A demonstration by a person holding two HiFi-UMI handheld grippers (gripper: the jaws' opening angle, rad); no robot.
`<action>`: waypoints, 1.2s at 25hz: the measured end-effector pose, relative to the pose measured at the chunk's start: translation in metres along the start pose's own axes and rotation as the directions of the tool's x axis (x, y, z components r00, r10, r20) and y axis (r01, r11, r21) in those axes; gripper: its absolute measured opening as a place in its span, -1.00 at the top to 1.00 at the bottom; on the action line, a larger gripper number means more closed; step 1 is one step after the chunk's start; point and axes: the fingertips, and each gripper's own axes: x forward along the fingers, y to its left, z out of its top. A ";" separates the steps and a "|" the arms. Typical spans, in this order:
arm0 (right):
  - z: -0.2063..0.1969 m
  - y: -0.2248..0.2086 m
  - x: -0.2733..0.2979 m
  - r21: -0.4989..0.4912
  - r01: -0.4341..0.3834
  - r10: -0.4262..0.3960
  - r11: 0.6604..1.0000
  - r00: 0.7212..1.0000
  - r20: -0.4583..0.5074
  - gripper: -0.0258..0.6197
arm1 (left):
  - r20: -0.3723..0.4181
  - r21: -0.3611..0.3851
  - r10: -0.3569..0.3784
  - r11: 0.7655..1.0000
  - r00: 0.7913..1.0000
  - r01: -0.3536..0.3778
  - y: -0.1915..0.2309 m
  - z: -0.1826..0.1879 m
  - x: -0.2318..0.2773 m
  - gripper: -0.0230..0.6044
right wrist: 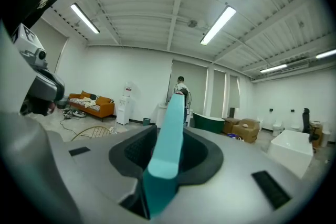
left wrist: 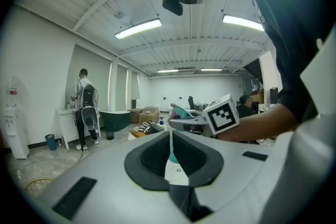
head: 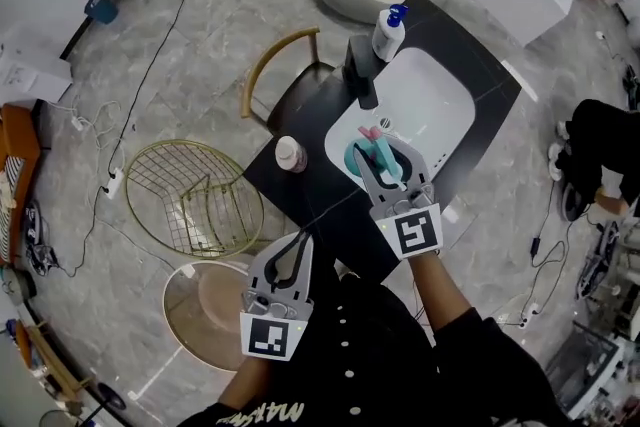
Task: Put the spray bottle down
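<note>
The spray bottle is teal with a pink trigger top. My right gripper is shut on it and holds it above the near end of the white sink basin. In the right gripper view the bottle's teal body rises between the jaws and hides their tips. The left gripper view shows the bottle ahead, beside the right gripper's marker cube. My left gripper hangs lower left, off the counter's near corner, shut with nothing in it.
The black counter carries a black faucet, a white pump bottle with a blue top and a small capped bottle. A wooden chair, a gold wire chair and a round stool stand to the left.
</note>
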 end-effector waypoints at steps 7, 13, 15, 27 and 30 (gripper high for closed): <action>-0.049 0.007 0.092 0.015 -0.030 0.031 0.999 0.999 -0.043 0.58 | -0.115 -0.044 0.008 0.999 0.993 -0.013 0.033 -0.045 0.008 0.85; -0.079 0.006 0.153 0.008 -0.025 0.026 1.000 0.998 -0.055 0.58 | -0.133 -0.026 0.037 0.999 0.990 -0.041 0.063 -0.071 0.012 0.85; -0.084 0.004 0.166 0.010 -0.026 0.027 1.000 0.998 -0.053 0.58 | -0.147 -0.052 0.038 0.998 0.988 -0.046 0.068 -0.078 0.013 0.85; -0.100 0.014 0.197 -0.017 -0.070 0.068 0.997 0.994 -0.086 0.58 | -0.189 -0.094 0.036 0.994 0.981 -0.054 0.082 -0.098 0.021 0.85; -0.100 0.017 0.199 -0.031 -0.078 0.075 0.996 0.993 -0.088 0.57 | -0.191 -0.093 0.037 0.994 0.981 -0.055 0.084 -0.100 0.021 0.85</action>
